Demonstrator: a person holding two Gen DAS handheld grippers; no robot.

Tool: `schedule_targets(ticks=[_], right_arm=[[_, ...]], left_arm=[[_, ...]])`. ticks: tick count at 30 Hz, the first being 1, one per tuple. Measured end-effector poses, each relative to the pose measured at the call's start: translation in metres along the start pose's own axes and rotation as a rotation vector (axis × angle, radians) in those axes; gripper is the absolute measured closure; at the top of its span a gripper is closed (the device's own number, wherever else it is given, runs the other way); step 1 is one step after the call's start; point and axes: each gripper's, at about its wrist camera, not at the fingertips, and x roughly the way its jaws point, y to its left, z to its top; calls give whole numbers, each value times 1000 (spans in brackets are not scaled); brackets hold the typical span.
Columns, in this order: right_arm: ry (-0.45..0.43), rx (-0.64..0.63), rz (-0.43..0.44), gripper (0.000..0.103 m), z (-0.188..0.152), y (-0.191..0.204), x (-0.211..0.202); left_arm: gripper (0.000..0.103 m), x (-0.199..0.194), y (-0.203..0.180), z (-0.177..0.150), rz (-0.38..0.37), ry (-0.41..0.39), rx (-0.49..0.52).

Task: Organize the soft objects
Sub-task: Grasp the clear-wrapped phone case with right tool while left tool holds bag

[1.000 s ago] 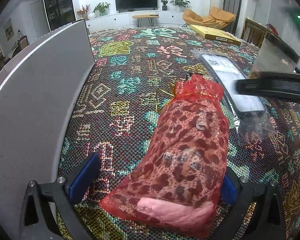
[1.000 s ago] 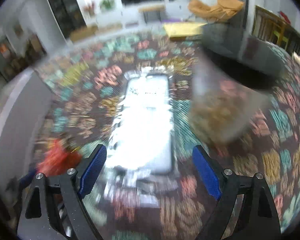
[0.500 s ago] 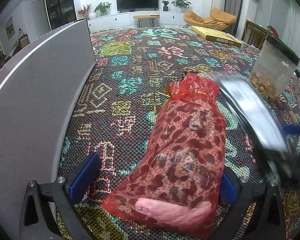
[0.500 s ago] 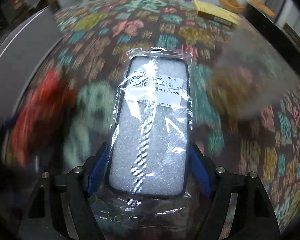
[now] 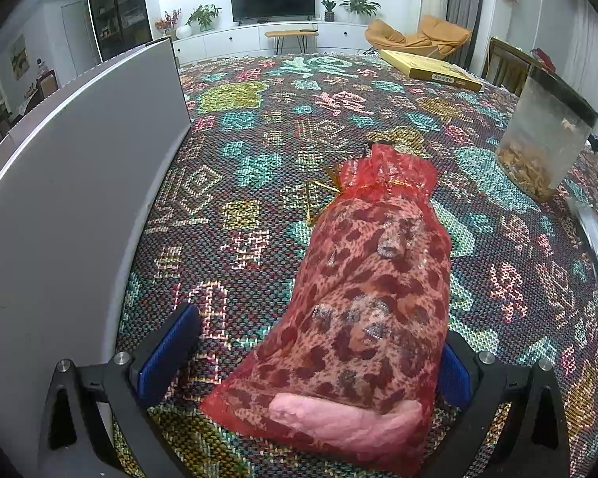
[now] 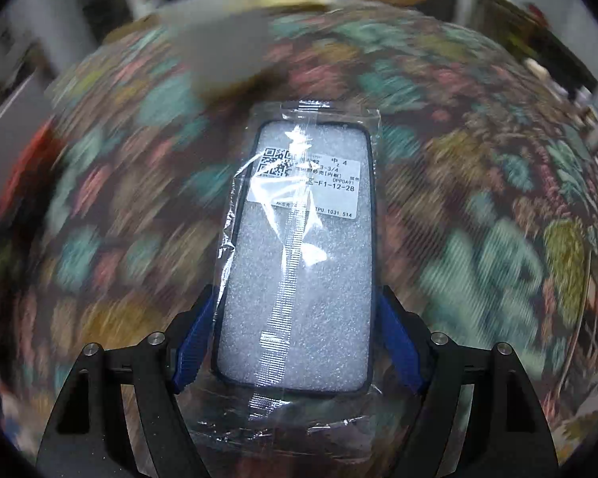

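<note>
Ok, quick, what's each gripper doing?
Left gripper: open around the red leopard-print mesh pouch.
Right gripper: shut on the plastic-wrapped black phone case.

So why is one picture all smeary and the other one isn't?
Right wrist view: the tablecloth is streaked with motion blur, while the wrapped phone case in the claw stays sharp, with glare on its plastic. Left wrist view: sharp all over, only bent by the fisheye lens.

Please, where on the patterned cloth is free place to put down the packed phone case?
Free: the patterned cloth between the grey panel and the red mesh bag, and the far stretch before the yellow box. Crowded: near the clear container, right of the bag.
</note>
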Motion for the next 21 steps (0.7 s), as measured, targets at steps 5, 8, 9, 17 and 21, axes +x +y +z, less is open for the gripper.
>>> schedule_targets(ticks=[5, 8, 9, 17, 21], right_arm=[[-116, 52, -36, 14, 36, -16, 27], [-125, 32, -69, 11, 40, -6, 35], [-127, 41, -53, 11, 40, -9, 35], [-132, 39, -54, 11, 37, -8, 35], [-132, 39, -53, 11, 37, -7, 35]], left_arm=[[0, 0, 0, 0, 1, 0, 0], [0, 0, -1, 0, 1, 0, 1], [0, 1, -1, 1, 2, 1, 2], [0, 1, -2, 1, 3, 1, 3], [0, 1, -2, 1, 3, 1, 3]])
